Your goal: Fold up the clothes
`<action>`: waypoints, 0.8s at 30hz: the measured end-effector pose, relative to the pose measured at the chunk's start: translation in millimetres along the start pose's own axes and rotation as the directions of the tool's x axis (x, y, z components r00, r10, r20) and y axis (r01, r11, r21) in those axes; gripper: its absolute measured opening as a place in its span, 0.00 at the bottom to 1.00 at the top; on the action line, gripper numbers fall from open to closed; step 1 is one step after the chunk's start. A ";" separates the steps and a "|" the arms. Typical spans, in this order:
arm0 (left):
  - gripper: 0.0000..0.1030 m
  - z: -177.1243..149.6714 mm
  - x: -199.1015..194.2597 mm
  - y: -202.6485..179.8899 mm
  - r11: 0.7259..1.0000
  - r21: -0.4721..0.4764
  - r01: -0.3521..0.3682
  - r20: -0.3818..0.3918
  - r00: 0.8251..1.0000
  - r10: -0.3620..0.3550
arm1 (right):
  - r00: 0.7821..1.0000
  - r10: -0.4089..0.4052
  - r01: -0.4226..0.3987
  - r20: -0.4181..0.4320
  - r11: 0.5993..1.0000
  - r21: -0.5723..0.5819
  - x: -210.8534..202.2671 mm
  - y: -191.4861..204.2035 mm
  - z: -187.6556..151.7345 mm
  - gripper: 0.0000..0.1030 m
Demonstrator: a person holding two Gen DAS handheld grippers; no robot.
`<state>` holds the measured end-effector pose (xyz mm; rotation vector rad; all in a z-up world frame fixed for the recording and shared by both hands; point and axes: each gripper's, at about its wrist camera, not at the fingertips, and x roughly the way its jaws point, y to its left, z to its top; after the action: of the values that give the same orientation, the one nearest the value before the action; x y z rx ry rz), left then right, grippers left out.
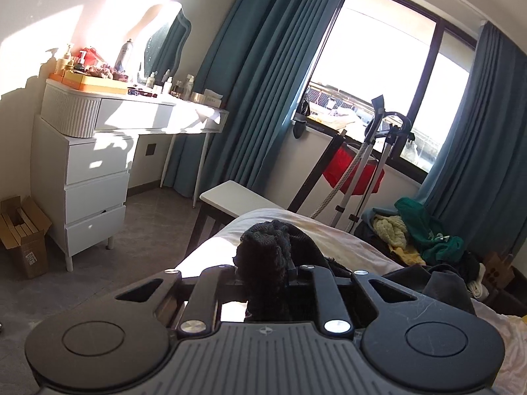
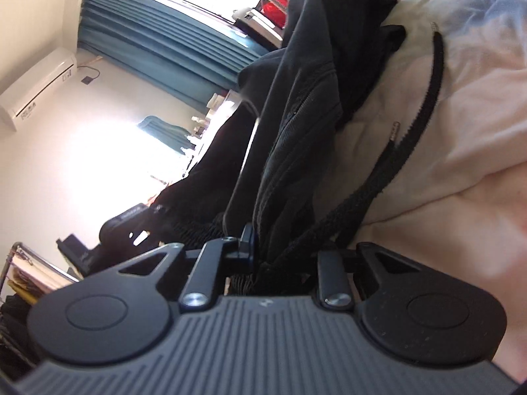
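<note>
A black garment (image 1: 270, 256) is bunched between the fingers of my left gripper (image 1: 265, 273), which is shut on its knitted edge above the pale bed (image 1: 362, 247). In the right wrist view, which is rolled sideways, the same dark garment (image 2: 296, 105) with a zip and drawstrings (image 2: 425, 98) stretches away over the pink-white bedding (image 2: 461, 131). My right gripper (image 2: 280, 260) is shut on the gathered black fabric and cords. The fingertips of both grippers are hidden by cloth.
A white dressing table (image 1: 131, 115) with bottles and a drawer unit (image 1: 89, 197) stands at left. Teal curtains (image 1: 263, 82) frame a window. A garment steamer (image 1: 378, 151) and a pile of clothes (image 1: 421, 233) stand beside the bed. A cardboard box (image 1: 26, 237) lies on the floor.
</note>
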<state>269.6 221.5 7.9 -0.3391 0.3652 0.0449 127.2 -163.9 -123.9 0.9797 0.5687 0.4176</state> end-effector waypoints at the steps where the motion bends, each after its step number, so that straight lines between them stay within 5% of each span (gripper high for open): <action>1: 0.17 13.2 4.1 0.8 1.000 0.022 -0.019 0.003 1.000 0.019 | 0.999 0.026 -0.026 -0.028 1.000 -0.001 9.0 10.5 -9.6 0.18; 4: 0.18 29.9 26.9 5.0 0.986 0.142 -0.090 -0.029 0.995 0.095 | 0.989 0.072 -0.071 -0.131 0.997 0.012 41.3 29.9 -40.3 0.18; 8: 0.21 3.8 55.6 22.2 0.964 0.226 -0.137 -0.140 0.975 0.172 | 0.973 0.036 -0.038 -0.227 0.999 -0.006 78.8 35.9 -75.4 0.17; 13: 0.32 -10.1 43.1 37.1 0.978 0.176 -0.113 -0.155 0.978 0.141 | 0.965 0.005 -0.005 -0.261 1.000 -0.001 82.6 24.2 -70.0 0.19; 15: 0.48 -10.2 30.4 37.9 0.978 0.172 -0.115 -0.150 0.978 0.142 | 0.961 -0.036 0.023 -0.276 0.998 -0.050 75.3 26.8 -63.1 0.21; 21: 0.86 -18.5 -33.9 34.0 0.981 0.161 -0.112 -0.114 0.985 0.131 | 0.943 -0.191 0.146 -0.272 0.973 -0.176 36.3 27.0 -55.8 0.57; 24: 0.97 -27.5 -74.1 21.4 0.980 0.157 -0.118 -0.088 0.987 0.133 | 0.945 -0.222 0.167 -0.240 0.958 -0.233 7.6 31.1 -50.5 0.74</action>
<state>188.8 233.9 3.4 -0.1673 0.4843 0.1238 99.4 -111.0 -120.9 0.6606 0.8384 0.4231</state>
